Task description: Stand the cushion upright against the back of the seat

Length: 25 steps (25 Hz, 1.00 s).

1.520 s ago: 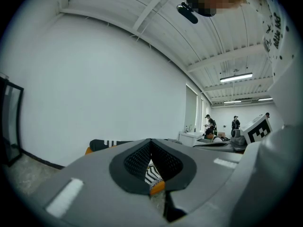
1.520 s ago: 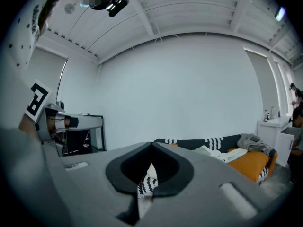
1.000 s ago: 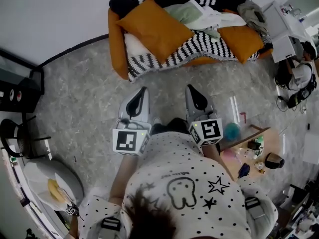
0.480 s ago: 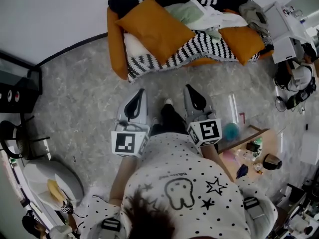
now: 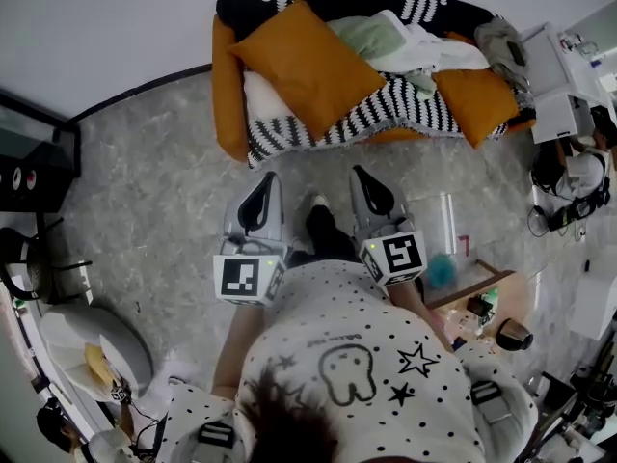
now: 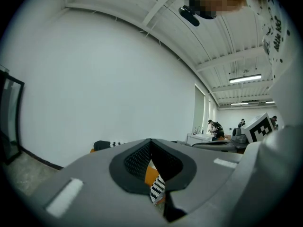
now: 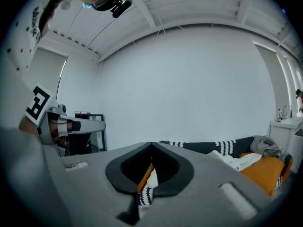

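A large orange cushion (image 5: 308, 66) lies slanted on the left half of the orange sofa (image 5: 224, 95), over a black-and-white striped blanket (image 5: 386, 114) and a white pillow (image 5: 262, 93). A second orange cushion (image 5: 472, 99) lies at the sofa's right end. Both grippers are held side by side over the grey floor, short of the sofa, pointing at it. My left gripper (image 5: 273, 177) (image 6: 151, 141) is shut and empty. The jaws of my right gripper (image 5: 359, 172) (image 7: 151, 144) meet at the tip with nothing in them. Orange cushion fabric (image 6: 150, 176) shows through the jaw gap.
Loose clothes (image 5: 390, 39) are piled on the sofa's middle and right. A small wooden side table (image 5: 501, 302) with bottles and a cup stands at the right, a clear container (image 5: 448, 215) beside it. A desk with equipment (image 5: 564, 85) is far right, a dark cabinet (image 5: 29, 167) at left.
The person has stepped toward the sofa, carrying both grippers forward together. The sofa now sits a little closer to the gripper tips. Both grippers stayed shut.
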Tool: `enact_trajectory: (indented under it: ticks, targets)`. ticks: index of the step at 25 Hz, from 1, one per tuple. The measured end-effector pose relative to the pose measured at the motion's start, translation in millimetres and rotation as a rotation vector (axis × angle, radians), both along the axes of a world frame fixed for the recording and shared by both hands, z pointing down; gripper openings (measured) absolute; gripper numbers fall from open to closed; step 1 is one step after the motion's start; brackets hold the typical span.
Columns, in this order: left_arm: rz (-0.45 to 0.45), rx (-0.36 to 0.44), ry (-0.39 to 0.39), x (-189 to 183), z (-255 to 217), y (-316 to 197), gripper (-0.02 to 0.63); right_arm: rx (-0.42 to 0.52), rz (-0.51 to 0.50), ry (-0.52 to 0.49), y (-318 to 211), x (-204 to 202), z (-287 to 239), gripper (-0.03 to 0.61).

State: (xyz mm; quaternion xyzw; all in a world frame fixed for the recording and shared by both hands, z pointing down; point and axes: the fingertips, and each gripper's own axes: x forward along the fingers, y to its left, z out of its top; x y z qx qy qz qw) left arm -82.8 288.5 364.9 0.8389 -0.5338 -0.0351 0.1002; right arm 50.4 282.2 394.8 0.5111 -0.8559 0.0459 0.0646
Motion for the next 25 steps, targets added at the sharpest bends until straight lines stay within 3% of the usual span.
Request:
enact_trajectory:
  ticks: [14,25]
  targets:
    - [-0.062,0.011,-0.001,30.2,1.4,-83.1,-0.003,0.000,-0.078,-0.004,-93.7,26.2,-0.9,-0.002]
    - [-0.044,0.053,-0.008,73.9,-6.1,-131.0,-0.003,0.015,-0.084,-0.005,-137.5,66.4,-0.3,-0.002]
